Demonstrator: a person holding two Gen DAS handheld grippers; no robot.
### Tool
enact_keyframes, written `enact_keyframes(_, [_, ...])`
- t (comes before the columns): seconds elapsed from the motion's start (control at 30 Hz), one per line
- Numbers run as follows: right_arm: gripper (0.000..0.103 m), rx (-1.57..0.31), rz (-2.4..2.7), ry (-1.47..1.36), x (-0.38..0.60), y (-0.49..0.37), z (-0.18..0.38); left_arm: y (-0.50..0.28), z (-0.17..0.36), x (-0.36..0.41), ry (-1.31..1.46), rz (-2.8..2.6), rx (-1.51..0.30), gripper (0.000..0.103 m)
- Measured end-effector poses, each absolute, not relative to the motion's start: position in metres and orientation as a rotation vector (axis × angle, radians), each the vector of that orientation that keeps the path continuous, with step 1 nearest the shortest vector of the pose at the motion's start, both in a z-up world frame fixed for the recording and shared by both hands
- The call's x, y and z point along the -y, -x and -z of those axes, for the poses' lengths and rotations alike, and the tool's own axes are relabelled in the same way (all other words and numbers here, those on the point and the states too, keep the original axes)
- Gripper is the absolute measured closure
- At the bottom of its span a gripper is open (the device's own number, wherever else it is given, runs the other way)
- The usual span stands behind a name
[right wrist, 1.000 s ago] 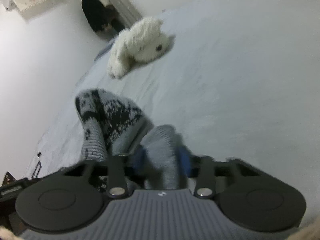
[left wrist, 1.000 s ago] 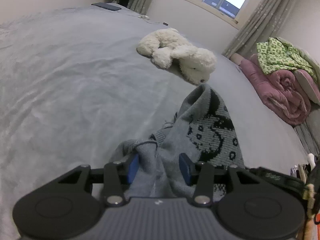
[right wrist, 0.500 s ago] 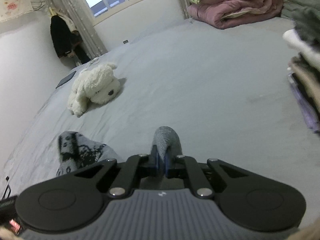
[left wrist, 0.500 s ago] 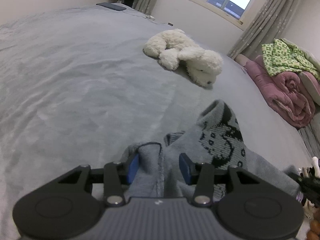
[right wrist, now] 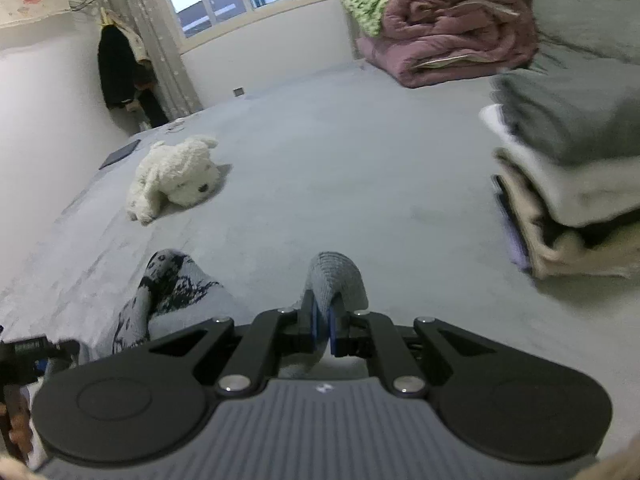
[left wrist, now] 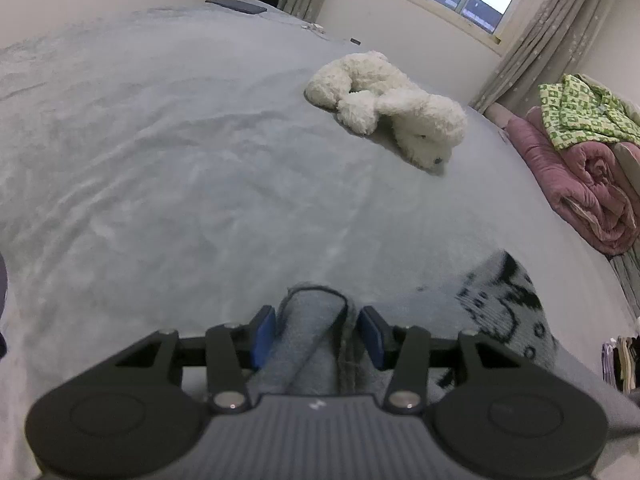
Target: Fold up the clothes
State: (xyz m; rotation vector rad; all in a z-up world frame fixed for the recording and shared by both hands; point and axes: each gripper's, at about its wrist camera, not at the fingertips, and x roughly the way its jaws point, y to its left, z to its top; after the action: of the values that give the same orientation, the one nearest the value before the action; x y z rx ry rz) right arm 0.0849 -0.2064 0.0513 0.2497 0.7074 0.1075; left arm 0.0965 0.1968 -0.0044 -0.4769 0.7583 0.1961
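A grey knit sweater with a black-and-white pattern [left wrist: 504, 304] lies bunched on the grey bed cover [left wrist: 160, 160]. My left gripper [left wrist: 317, 332] has a thick roll of the sweater's plain grey fabric between its blue pads; its jaws are opening slightly while the fabric still fills the gap. My right gripper [right wrist: 322, 320] is shut tight on a thin fold of the same sweater [right wrist: 336, 276], which humps up just beyond its fingertips. The patterned part [right wrist: 168, 284] sags to the left of the right gripper.
A white plush dog [left wrist: 392, 112] lies further up the bed. A rolled pink quilt [left wrist: 580, 176] with a green patterned garment [left wrist: 580, 116] on top sits at the far right. A stack of folded clothes [right wrist: 568, 184] stands close on the right gripper's right.
My right gripper shut on the grey fold and swung up and right, bringing the folded stack into view. In the left view the patterned part dropped low to the right.
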Motion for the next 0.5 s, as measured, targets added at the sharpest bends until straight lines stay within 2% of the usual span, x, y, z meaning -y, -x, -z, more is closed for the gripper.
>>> enact_keyframes(0.27, [0.096,-0.821,-0.04,-0.277,0.223,-0.015,-0.027,-0.089,0.002,-0.194,0.444,-0.19,-0.767,0.049])
enact_keyframes(0.5, [0.096,-0.939,-0.043,-0.285,0.211,-0.001,0.01,-0.086,0.0,-0.191,0.442,-0.191,-0.776,0.048])
